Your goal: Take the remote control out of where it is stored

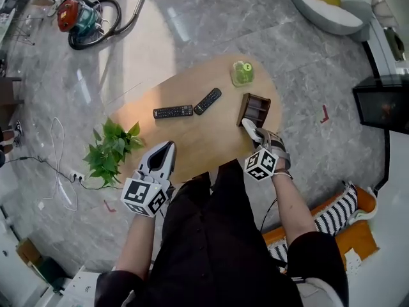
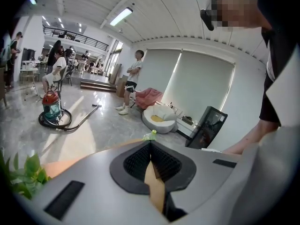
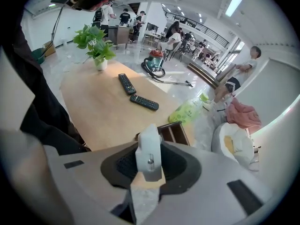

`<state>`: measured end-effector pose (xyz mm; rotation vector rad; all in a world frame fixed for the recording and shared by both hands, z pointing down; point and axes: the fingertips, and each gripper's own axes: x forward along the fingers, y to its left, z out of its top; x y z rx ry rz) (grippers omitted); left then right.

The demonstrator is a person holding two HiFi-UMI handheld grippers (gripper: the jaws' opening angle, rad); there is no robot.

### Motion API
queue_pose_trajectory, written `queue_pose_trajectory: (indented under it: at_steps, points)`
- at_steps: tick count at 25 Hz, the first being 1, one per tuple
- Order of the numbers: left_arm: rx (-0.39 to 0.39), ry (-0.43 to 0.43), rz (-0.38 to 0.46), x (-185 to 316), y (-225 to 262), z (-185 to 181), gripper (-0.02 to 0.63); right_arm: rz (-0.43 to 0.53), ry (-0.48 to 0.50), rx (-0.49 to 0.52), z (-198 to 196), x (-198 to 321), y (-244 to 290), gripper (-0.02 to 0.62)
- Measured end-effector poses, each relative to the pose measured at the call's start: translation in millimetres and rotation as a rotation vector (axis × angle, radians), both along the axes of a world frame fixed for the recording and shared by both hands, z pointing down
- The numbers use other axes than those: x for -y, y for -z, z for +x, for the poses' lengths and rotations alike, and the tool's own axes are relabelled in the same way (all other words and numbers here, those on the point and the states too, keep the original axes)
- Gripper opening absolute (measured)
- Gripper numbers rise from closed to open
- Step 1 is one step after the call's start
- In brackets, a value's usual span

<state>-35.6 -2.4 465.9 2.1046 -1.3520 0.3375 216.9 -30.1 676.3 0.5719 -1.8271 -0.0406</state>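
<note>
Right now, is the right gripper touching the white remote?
Touching. In the right gripper view, the right gripper has both fingers pressed against the white remote.

Table (image 1: 192, 142) from overhead: one remote (image 1: 172, 112) lies at ctr, just left of the other remote (image 1: 208, 101). A bottle (image 1: 242, 73) stands behind them at the far edge, and a divided box (image 1: 254, 109) sits at the right edge. Just before the box, the right gripper (image 1: 254, 135) has a third remote (image 3: 149, 153) between its jaws. The left gripper (image 1: 167, 147) is over the near edge. A plant (image 1: 114, 147) stands at the table's left end (potted, per right gripper view), and a vacuum cleaner (image 1: 75, 16) sits on the floor, far left.
</note>
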Motion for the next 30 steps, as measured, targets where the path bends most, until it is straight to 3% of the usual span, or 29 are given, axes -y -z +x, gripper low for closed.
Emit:
queue_pose_trajectory:
  at_steps: [7,19,30]
  points:
    - [-0.012,0.057,0.032,-38,9,-52,0.006,0.041,0.066,0.022,-59,-21,25,0.109]
    - [0.003,0.342,0.013,-140,5,-168,0.006,0.021,0.439,0.017,-222,-63,17,0.109]
    - [-0.014,0.574,-0.080,-224,-32,-214,0.006,-0.038,0.670,-0.026,-314,-96,-41,0.109]
